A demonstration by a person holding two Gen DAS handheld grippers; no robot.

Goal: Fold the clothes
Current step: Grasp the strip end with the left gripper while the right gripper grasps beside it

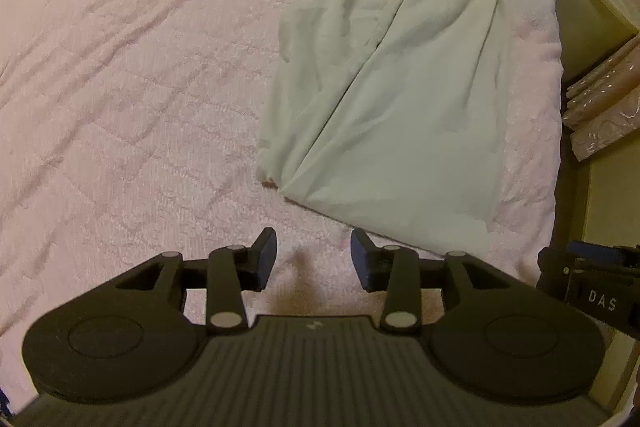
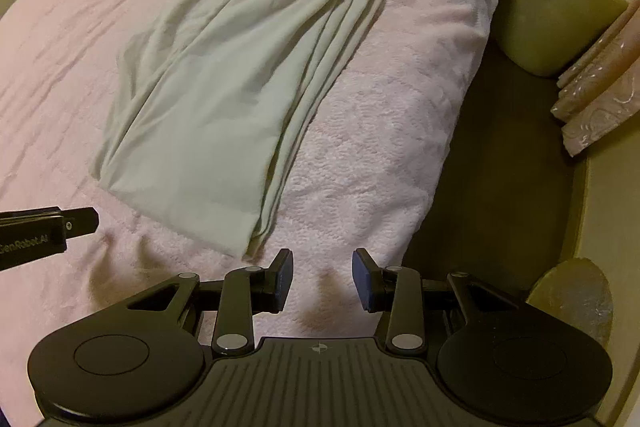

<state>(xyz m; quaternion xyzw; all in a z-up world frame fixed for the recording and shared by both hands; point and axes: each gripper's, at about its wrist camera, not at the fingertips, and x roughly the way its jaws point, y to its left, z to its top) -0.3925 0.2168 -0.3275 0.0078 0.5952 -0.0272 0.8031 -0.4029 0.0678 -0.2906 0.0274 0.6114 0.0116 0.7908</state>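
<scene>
Pale mint-white, thin, limp cloth garment [image 2: 224,83] lying lengthwise in layered folds on pink quilted bed [image 1: 132,75], judged light, soft and slippery, best pinched at near stacked corner; left claw [image 1: 313,259] and right claw [image 2: 322,279] both spread wide, empty.

One pale folded garment [image 1: 400,99] on one pink bed cover [image 1: 140,87]. Two grippers: left gripper [image 1: 314,259], right gripper [image 2: 322,279], two fingers each, both with fingers apart. One cream bedside cabinet [image 2: 560,11]. One patterned pink curtain [image 2: 596,95] in folds. One round pale thing [image 2: 576,291], kind unclear.
</scene>
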